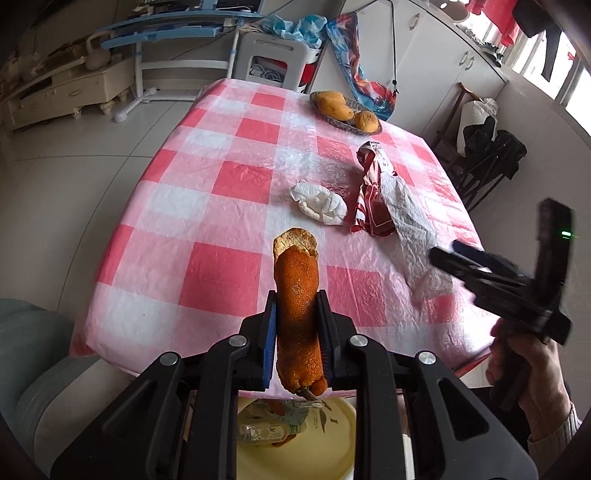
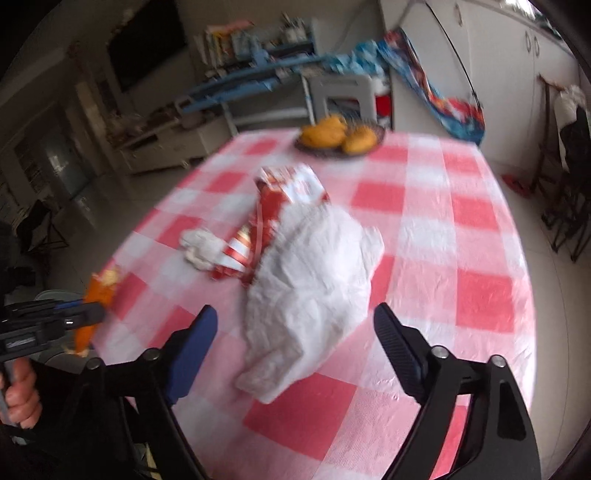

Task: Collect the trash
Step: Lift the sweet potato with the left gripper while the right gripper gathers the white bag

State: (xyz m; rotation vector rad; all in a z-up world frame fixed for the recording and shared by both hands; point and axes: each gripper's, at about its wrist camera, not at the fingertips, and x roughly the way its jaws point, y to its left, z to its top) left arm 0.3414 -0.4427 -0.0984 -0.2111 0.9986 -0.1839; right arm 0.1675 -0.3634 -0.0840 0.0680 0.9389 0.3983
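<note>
Pink-and-white checked cloth covers the tabletop (image 1: 207, 206), which stands on a pale tiled floor with a cream cabinet (image 1: 62, 92) and a blue-framed desk (image 1: 173, 33) behind it. At the near edge, the left gripper (image 1: 297, 328) is clamped on a long strip of orange peel (image 1: 297, 295); the peel stands up between the blue pads, its pale inner side curling over at the top. Below that gripper, off the tabletop's edge, sits a cream bin (image 1: 340, 435) with a clear bottle (image 1: 266, 432) lying inside.

Further in on the cloth lie a crumpled white tissue (image 1: 319, 203), a red-and-white wrapper (image 1: 373, 192) just to its right, and a white plastic bag (image 1: 413, 229) touching the wrapper and trailing toward the near right edge. A basket (image 1: 345, 122) at the far edge holds orange fruit (image 1: 334, 105).

From the right wrist view, which is blurred, the right gripper (image 2: 295, 347) hangs over the bag's near end with its jaws wide apart and nothing between the pads. A hand (image 1: 524, 373) grips its handle.
</note>
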